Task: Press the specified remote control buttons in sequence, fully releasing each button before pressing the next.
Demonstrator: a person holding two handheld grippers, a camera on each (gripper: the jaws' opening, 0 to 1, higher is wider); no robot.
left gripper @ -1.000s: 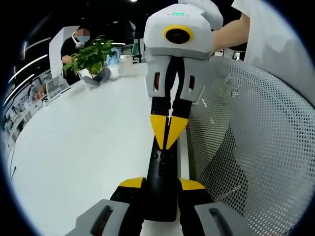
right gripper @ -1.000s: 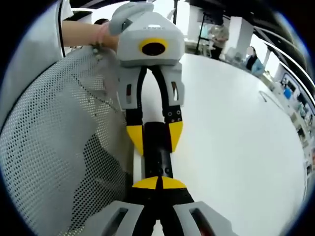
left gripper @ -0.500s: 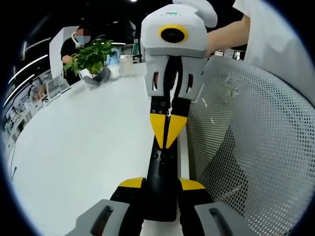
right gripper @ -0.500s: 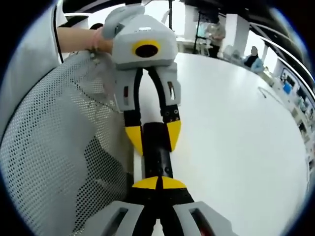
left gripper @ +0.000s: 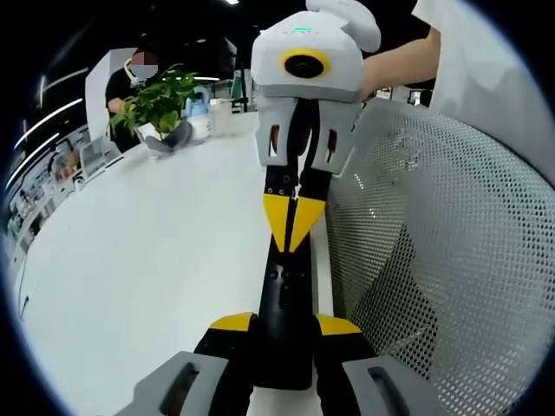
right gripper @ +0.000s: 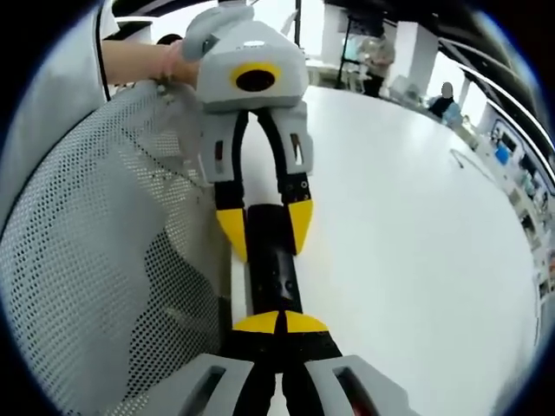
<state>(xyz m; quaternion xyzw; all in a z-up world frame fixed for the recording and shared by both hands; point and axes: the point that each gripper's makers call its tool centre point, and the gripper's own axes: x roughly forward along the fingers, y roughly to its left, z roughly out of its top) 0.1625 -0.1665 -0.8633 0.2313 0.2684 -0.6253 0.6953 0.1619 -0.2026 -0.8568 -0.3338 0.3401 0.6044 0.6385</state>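
A long black remote (left gripper: 284, 295) lies along the edge of the white table (left gripper: 130, 260). My left gripper (left gripper: 286, 325) is shut on its near end, one yellow tip against each side. From above, my right gripper (left gripper: 292, 230) points down with its yellow tips shut together, and the tip rests on the remote's far half. In the right gripper view the shut right gripper (right gripper: 279, 322) sits over the remote (right gripper: 270, 277), and the left gripper (right gripper: 264, 227) clamps the remote's far end.
A white perforated mesh chair back (left gripper: 434, 260) curves close beside the remote and also rises in the right gripper view (right gripper: 87, 260). A potted plant (left gripper: 160, 100) and small items stand at the table's far end. The table (right gripper: 416, 243) spreads wide and bare.
The right gripper has drawn back slightly along the remote, so a little more of the remote shows in its view. The left gripper keeps its hold.
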